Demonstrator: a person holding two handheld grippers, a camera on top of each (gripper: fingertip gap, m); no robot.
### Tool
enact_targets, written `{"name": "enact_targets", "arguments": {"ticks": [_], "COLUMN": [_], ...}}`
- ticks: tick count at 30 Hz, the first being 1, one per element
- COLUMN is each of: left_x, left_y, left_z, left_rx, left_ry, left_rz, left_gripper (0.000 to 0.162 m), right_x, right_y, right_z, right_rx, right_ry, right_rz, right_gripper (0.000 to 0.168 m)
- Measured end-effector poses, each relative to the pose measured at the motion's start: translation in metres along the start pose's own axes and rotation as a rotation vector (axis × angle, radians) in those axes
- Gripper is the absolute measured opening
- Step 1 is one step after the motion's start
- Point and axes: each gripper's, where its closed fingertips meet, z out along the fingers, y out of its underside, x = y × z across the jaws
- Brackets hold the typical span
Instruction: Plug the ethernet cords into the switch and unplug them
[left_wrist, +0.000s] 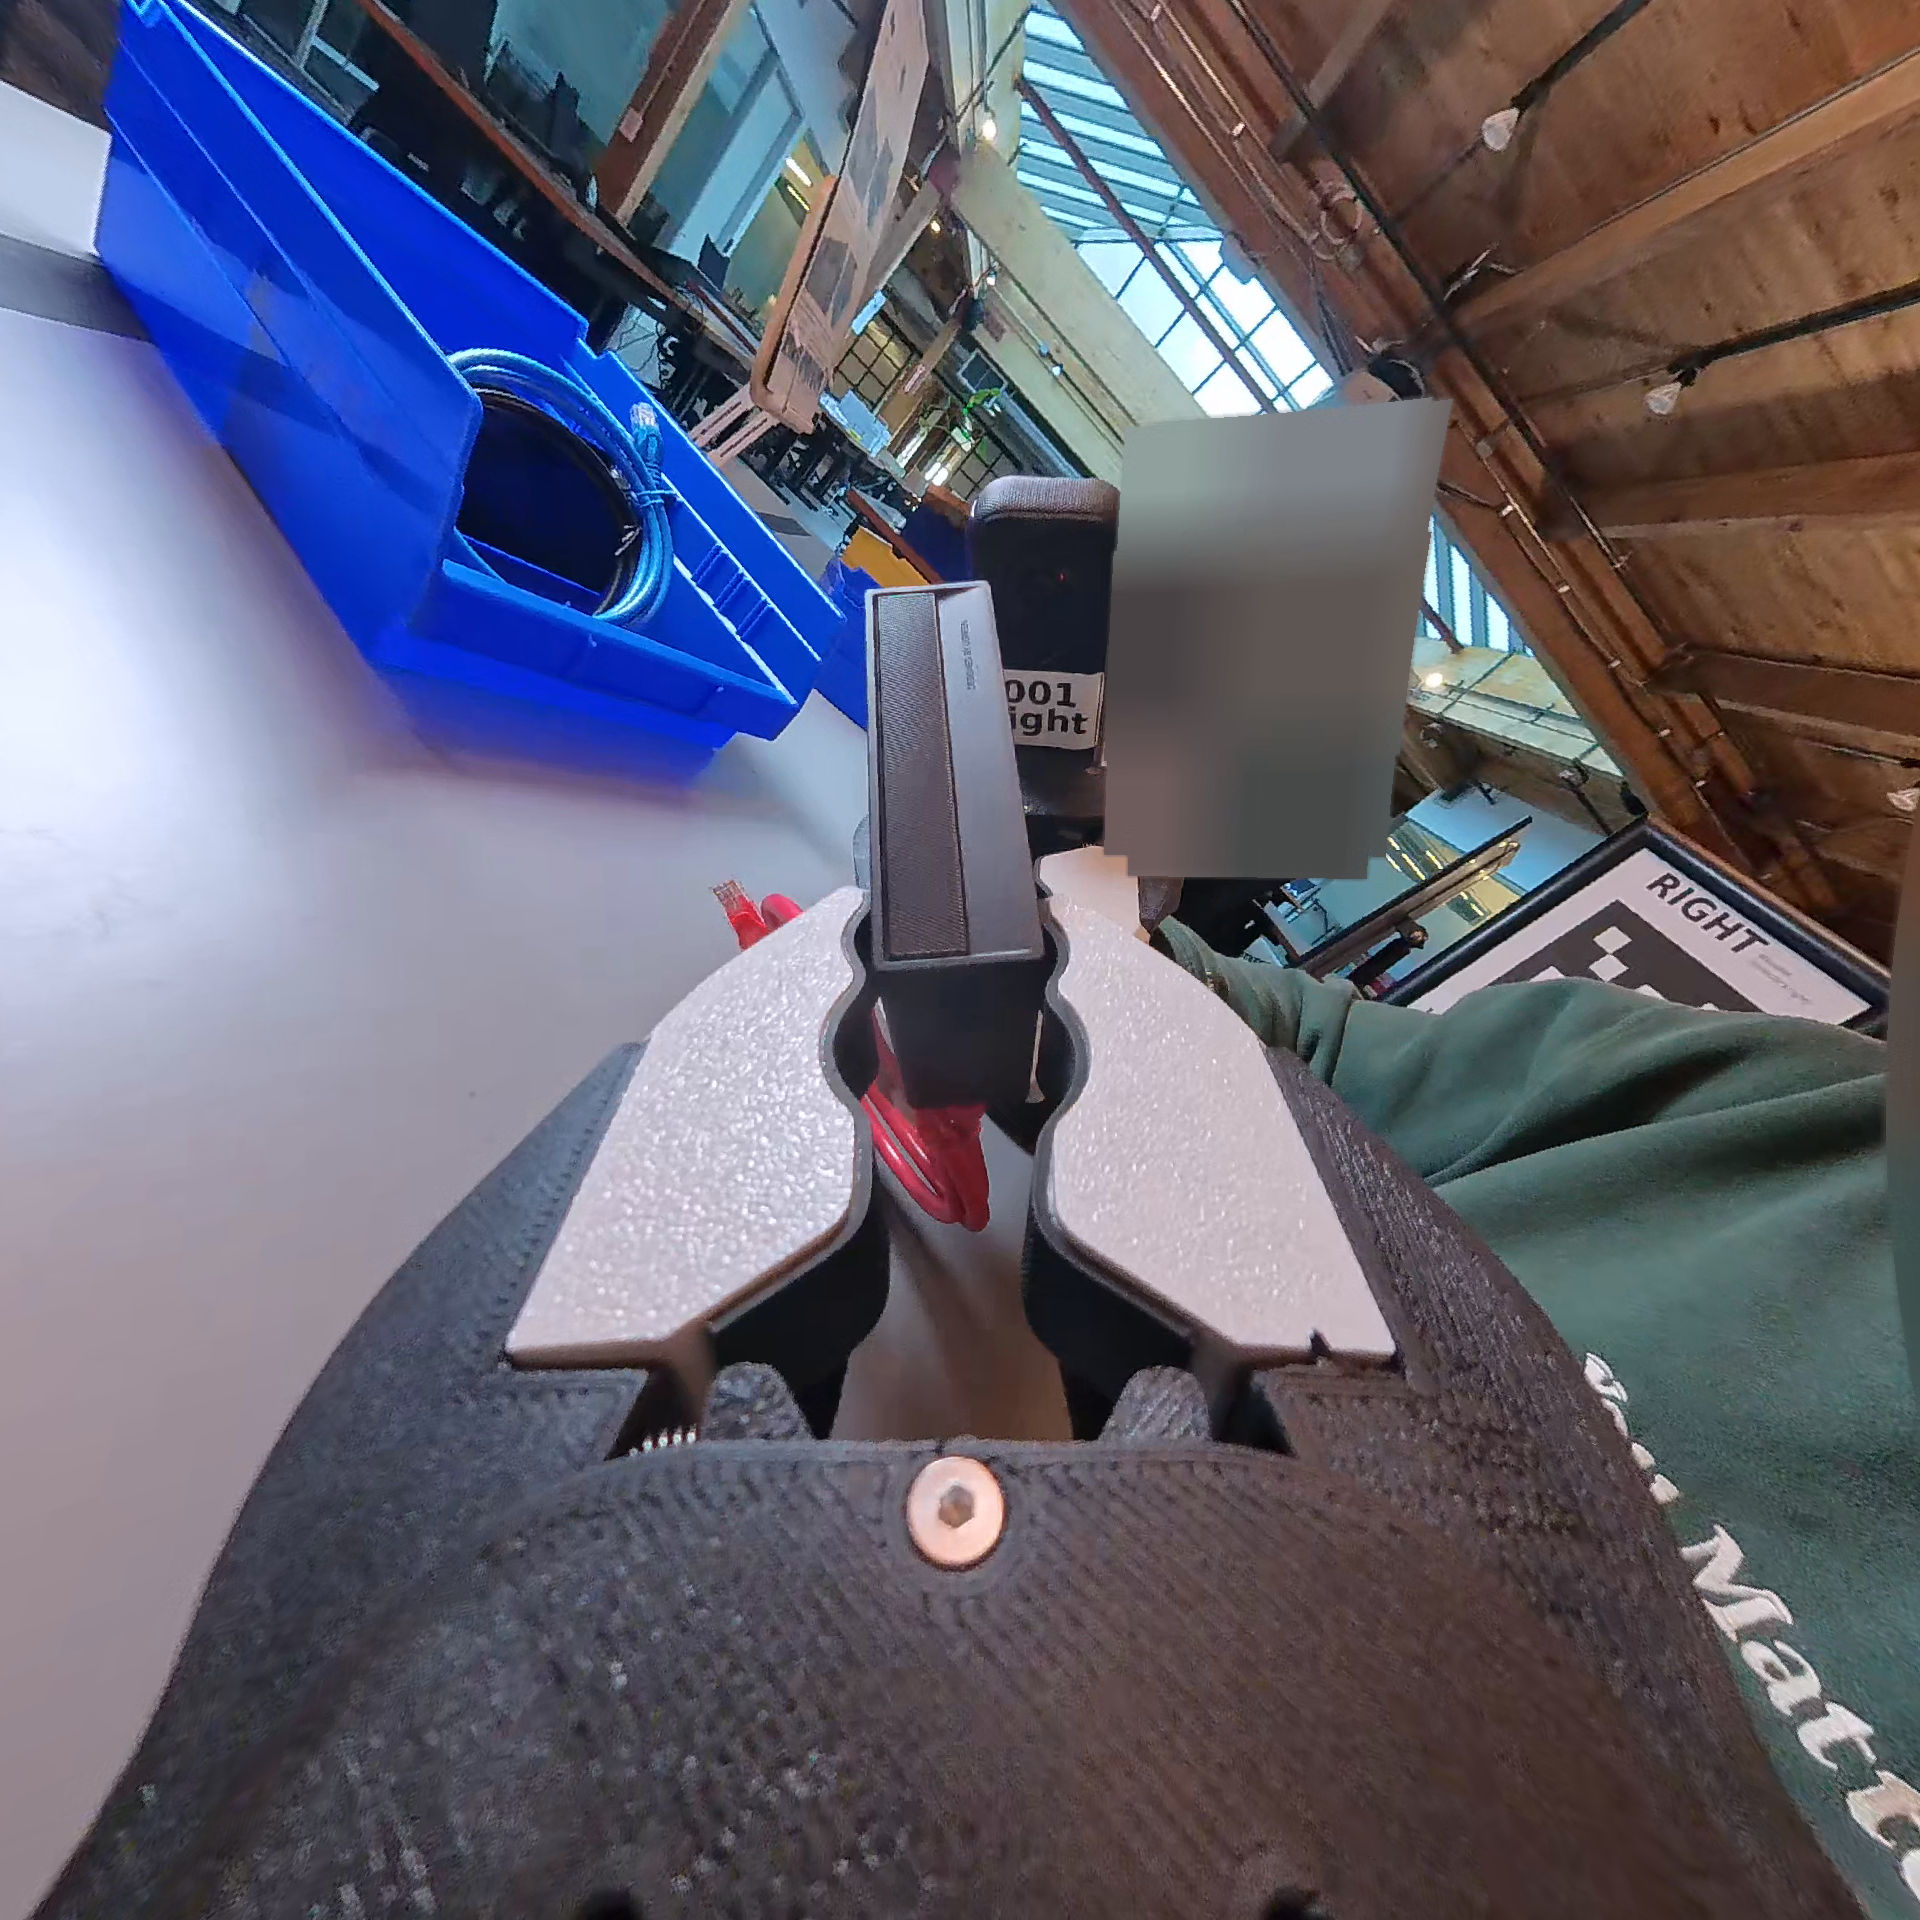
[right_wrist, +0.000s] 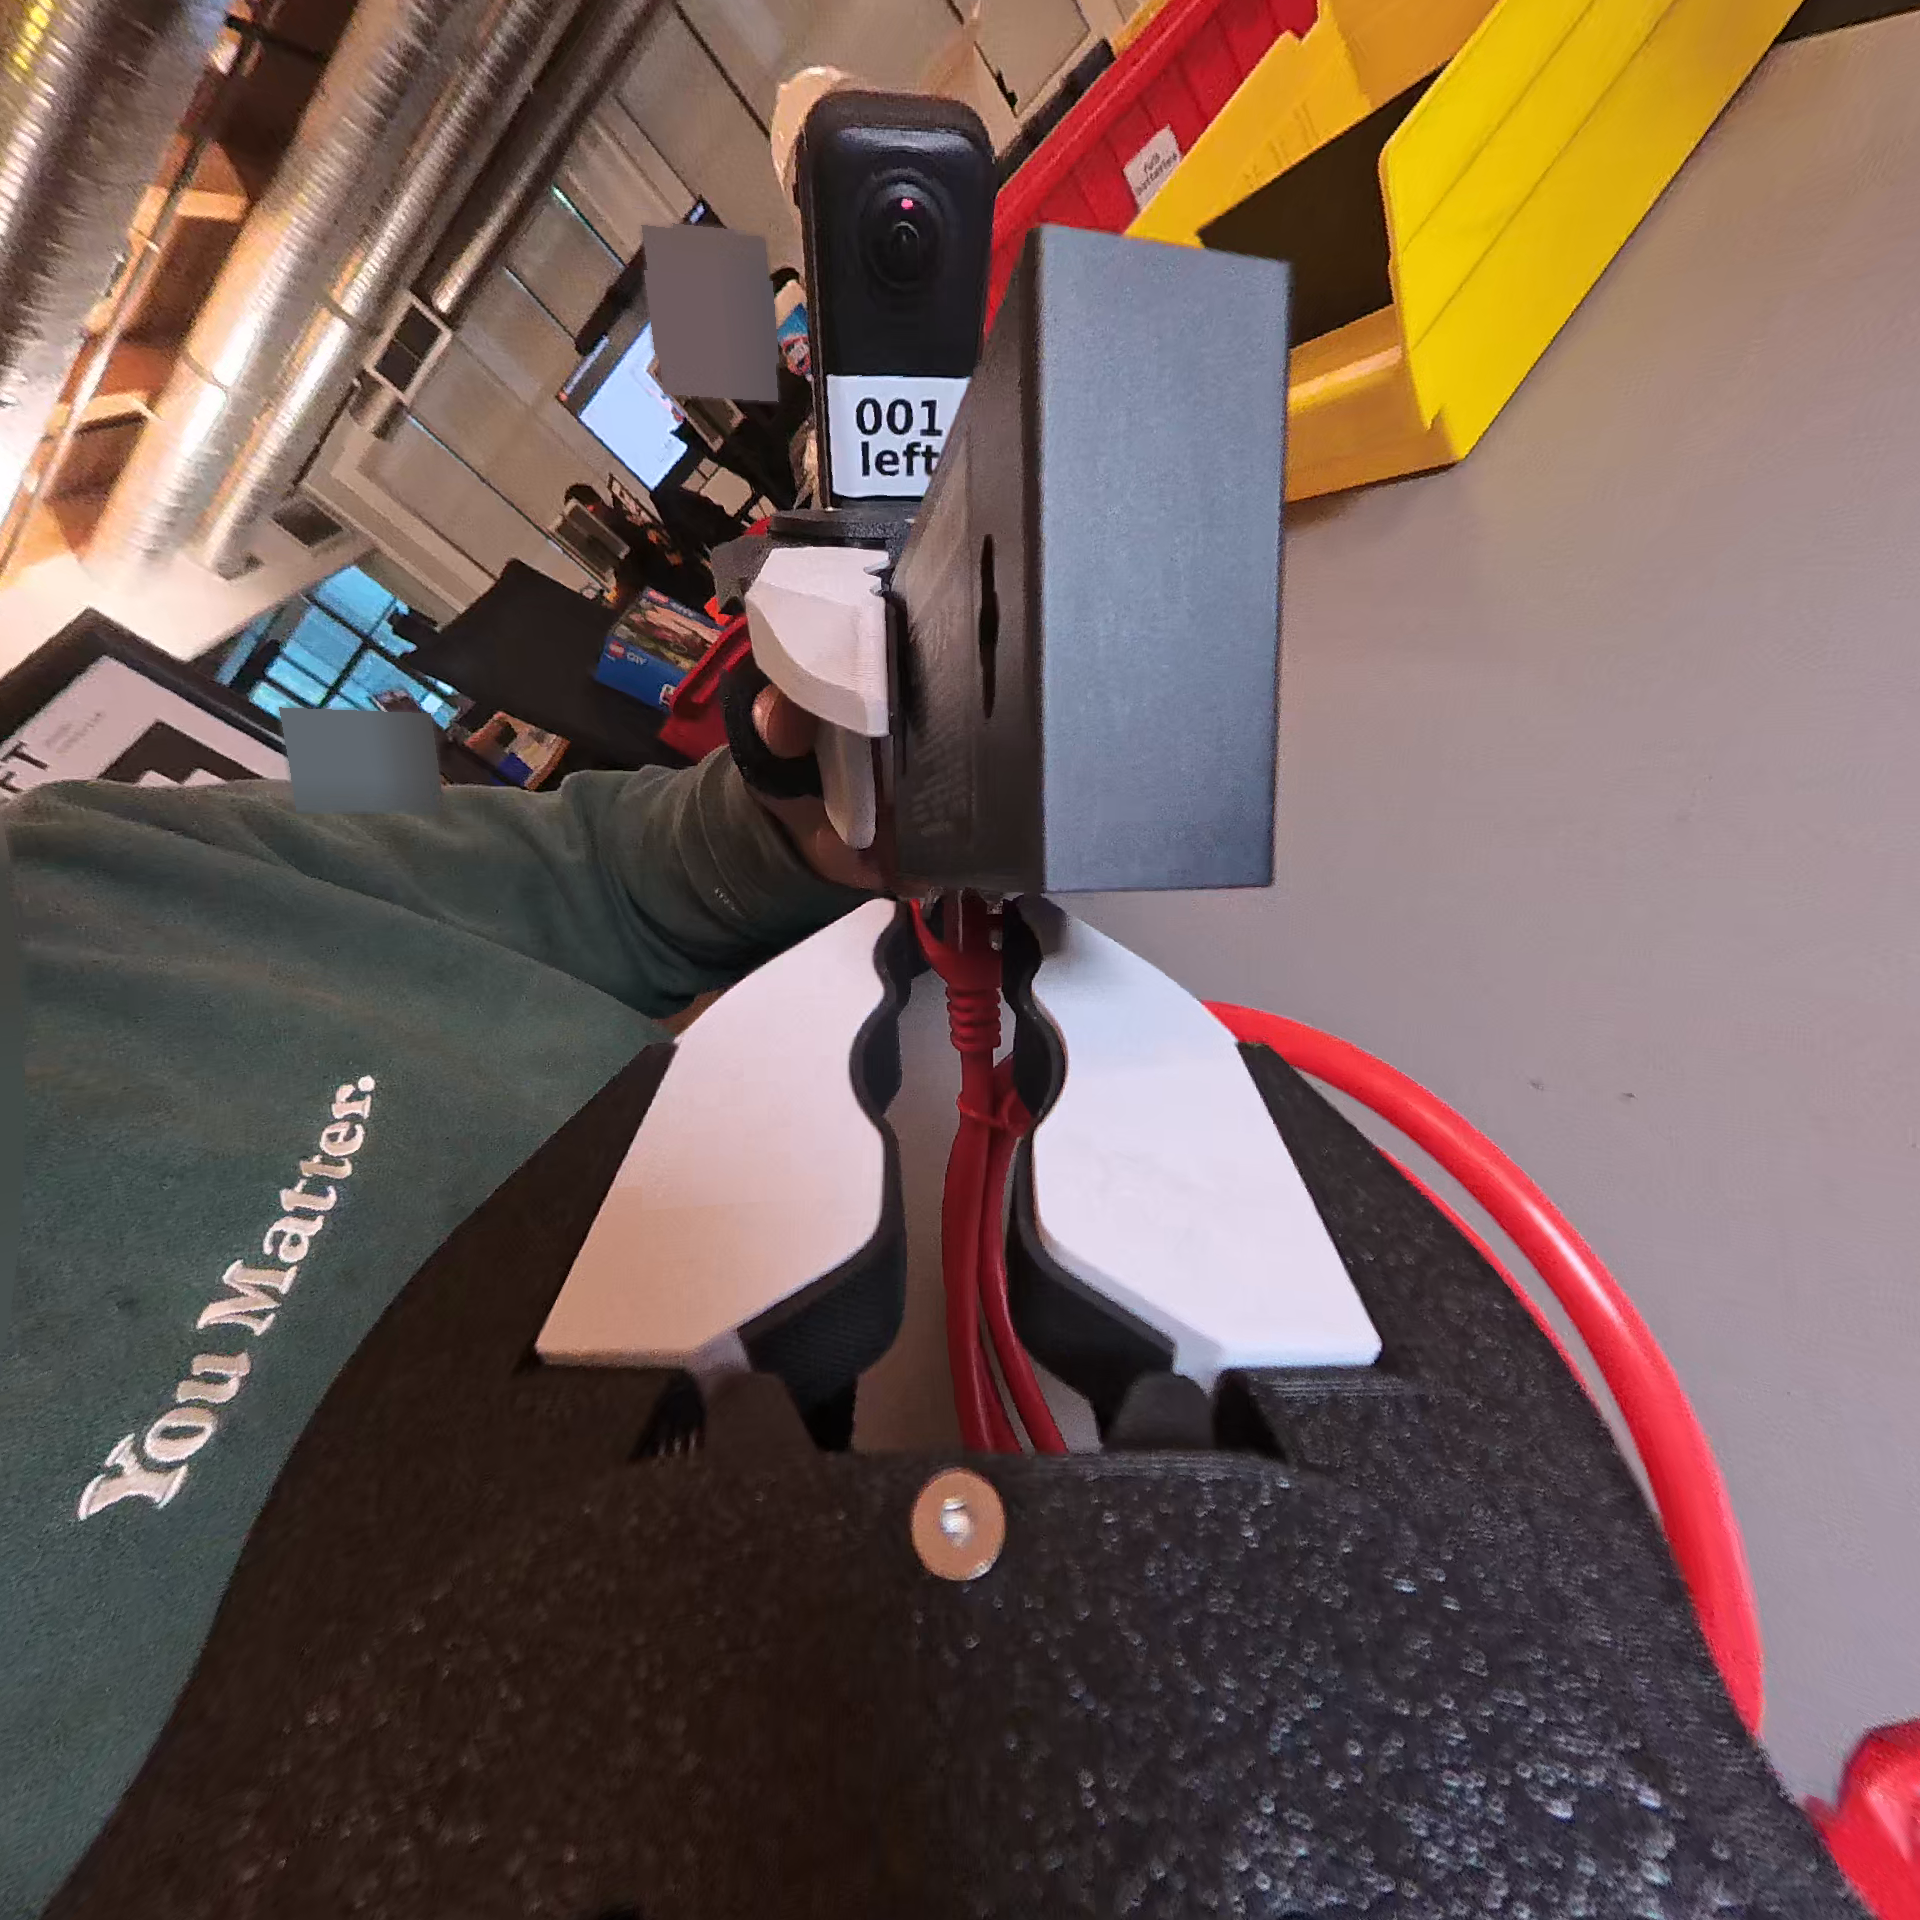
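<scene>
You've got the right claw (right_wrist: 961, 940) pinched on the red cord (right_wrist: 971, 1164) right behind its plug, fingers (right_wrist: 1164, 1164) nearly together with only the cord between them. The plug end sits right at the bottom edge of the switch (right_wrist: 1132, 582), though whether it's seated or just touching the port, I can't tell from here — the joint is hidden under the housing.

My read is you're at the plug/unplug moment for this cord. So keep your push or pull dead in line with the port, no twisting, and hold close to the plug, not the soft cable, or it'll just buckle. If you're pulling, the latch tab has to be pressed first or you'll drag the whole switch.

Left claw (left_wrist: 951, 956) is clamped on the switch (left_wrist: 951, 790), holding it up off the table (left_wrist: 260, 1039), with the tips pressing both flat sides. That's your anchor — keep it stiff so the switch doesn't rock when the right one loads it.

The rest of the red cord loops out wide to the right over the table (right_wrist: 1610, 831); watch it doesn't snag.

Farther off there's a blue cord (left_wrist: 634, 499) coiled in the blue bin (left_wrist: 343, 343), untouched, probably next. Yellow bin (right_wrist: 1538, 208) and red bin (right_wrist: 1132, 94) sit beyond the switch.
</scene>
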Motion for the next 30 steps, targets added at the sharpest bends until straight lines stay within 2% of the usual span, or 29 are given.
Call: {"name": "enact_targets", "arguments": {"ticks": [13,19,21,25,27,29,30], "left_x": [0.008,0.020,0.028,0.046,0.094,0.082,0.077], "left_y": [-0.003,-0.007,-0.007,-0.005,-0.009,-0.004,-0.014], "left_z": [0.000,0.001,0.003,0.005,-0.002,0.007,0.001], "left_rx": [0.027,0.052,0.056,0.031,0.051,0.013,0.045], "left_ry": [-0.056,-0.005,0.050,0.129,0.401,0.178,0.162], "left_rz": [0.085,0.110,0.125,0.202,0.119,0.353,0.324], "left_gripper": [0.029,0.029,0.030,0.030,0.029,0.027,0.028], "right_x": [0.008,-0.003,-0.008,-0.015,0.013,-0.006,-0.017], "right_y": [-0.002,-0.005,-0.006,0.002,0.011,0.002,0.000], "right_z": [-0.001,-0.003,-0.004,-0.001,-0.005,-0.008,-0.008], "right_rx": [-0.050,0.041,0.083,0.089,0.085,0.155,0.136], "right_ry": [0.130,0.111,0.071,0.032,0.168,0.087,0.107], "right_rz": [0.026,0.065,0.076,-0.047,-0.071,-0.069,-0.151], "right_gripper": [0.015,0.015,0.015,0.014,0.014,0.014,0.014]}}
